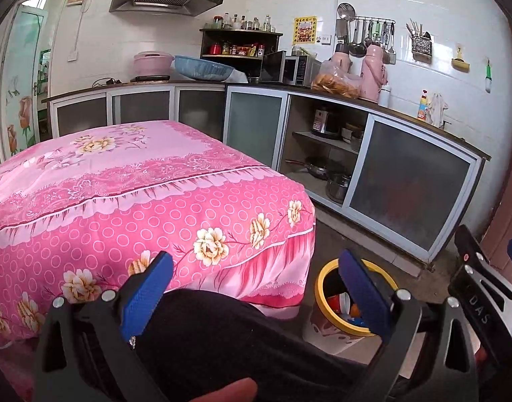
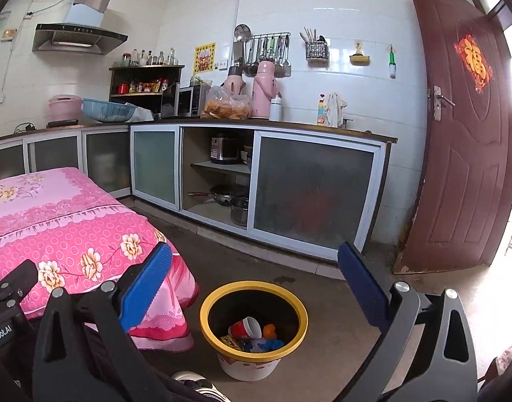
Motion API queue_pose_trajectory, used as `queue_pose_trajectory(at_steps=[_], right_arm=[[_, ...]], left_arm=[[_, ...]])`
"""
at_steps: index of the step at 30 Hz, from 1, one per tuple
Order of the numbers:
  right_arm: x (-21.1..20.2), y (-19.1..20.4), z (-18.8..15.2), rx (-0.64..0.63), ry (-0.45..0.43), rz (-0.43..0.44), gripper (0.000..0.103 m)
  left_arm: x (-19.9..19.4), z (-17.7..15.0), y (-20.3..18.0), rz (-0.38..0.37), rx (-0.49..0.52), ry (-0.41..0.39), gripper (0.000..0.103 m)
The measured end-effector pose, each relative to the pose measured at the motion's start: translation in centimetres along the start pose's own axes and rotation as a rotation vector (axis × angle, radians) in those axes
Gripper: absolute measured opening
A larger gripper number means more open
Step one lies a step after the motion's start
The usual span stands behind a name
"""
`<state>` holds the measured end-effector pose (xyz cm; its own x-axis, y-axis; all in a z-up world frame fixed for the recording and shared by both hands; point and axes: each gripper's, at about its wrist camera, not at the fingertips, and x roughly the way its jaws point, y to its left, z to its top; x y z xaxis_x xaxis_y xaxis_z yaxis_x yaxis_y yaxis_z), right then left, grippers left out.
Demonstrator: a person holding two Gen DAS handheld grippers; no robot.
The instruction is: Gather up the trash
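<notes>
**Tools spread wide, trash sits in the bin**

Both tools are empty: the left tool and the right tool each have blue pads set wide apart. The trash, a red paper cup, an orange scrap and blue wrappers, lies inside the yellow-rimmed bin on the floor, just beside the pink-covered worktop. These pieces look light and crushable; pinching a cup rim or a wrapper fold gently should suit.
</notes>
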<state>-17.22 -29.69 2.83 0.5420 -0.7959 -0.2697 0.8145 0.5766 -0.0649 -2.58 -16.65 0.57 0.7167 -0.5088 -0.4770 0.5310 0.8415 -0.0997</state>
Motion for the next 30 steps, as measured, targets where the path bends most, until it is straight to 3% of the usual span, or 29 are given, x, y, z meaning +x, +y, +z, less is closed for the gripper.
queue_pose_trajectory(at_steps=[30], right_arm=[[0.07, -0.01, -0.45, -0.001, 0.016, -0.004, 0.095]], left_arm=[[-0.35, 0.11, -0.19, -0.006, -0.004, -0.005, 0.095]])
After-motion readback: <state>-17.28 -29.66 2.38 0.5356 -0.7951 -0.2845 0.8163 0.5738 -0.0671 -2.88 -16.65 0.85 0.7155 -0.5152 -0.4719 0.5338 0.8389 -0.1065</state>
